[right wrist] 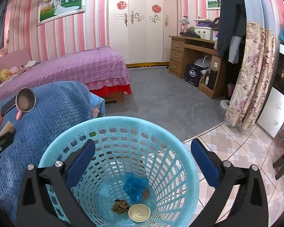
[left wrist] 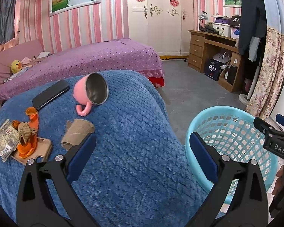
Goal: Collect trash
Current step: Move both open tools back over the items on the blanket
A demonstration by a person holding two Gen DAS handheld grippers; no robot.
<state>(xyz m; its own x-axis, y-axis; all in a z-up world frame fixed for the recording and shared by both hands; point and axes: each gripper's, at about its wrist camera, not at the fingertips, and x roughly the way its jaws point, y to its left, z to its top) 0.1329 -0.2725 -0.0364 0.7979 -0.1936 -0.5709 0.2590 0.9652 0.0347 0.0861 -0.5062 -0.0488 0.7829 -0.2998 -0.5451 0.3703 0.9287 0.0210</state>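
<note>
Left wrist view: the left gripper (left wrist: pixel 143 145) hung over a blue quilt (left wrist: pixel 123 151), its jaws wide apart with nothing between them. Just beyond its left finger lay a flattened brown cardboard tube (left wrist: pixel 76 132), creased and torn at the ends, its long axis running from near left to far right. Further left, a crumpled printed wrapper (left wrist: pixel 4 140) lay flat beside a brown wad (left wrist: pixel 25 132) and an orange figure (left wrist: pixel 29 132) on a small brown tray (left wrist: pixel 41 149); the wrapper's print was too small to read. A pink cup (left wrist: pixel 90 90) lay on its side, its steel mouth facing near right, with a black phone (left wrist: pixel 50 94) to its left. A light blue basket (left wrist: pixel 232 147) stood on the floor to the right of the quilt. At the right edge the right gripper (left wrist: pixel 272 134) showed white letters "DAS"

Right wrist view: the right gripper (right wrist: pixel 143 151) hung over the basket (right wrist: pixel 53 151), jaws spread wide and empty. At the basket's bottom lay a crumpled blue plastic film (right wrist: pixel 135 187), a brown crumpled scrap (right wrist: pixel 120 206) and a round cream lid (right wrist: pixel 139 212) lying flat, ringed face up. The cup (right wrist: pixel 25 100) and tube (right wrist: pixel 8 127) lay on the quilt (right wrist: pixel 47 117) at far left
</note>
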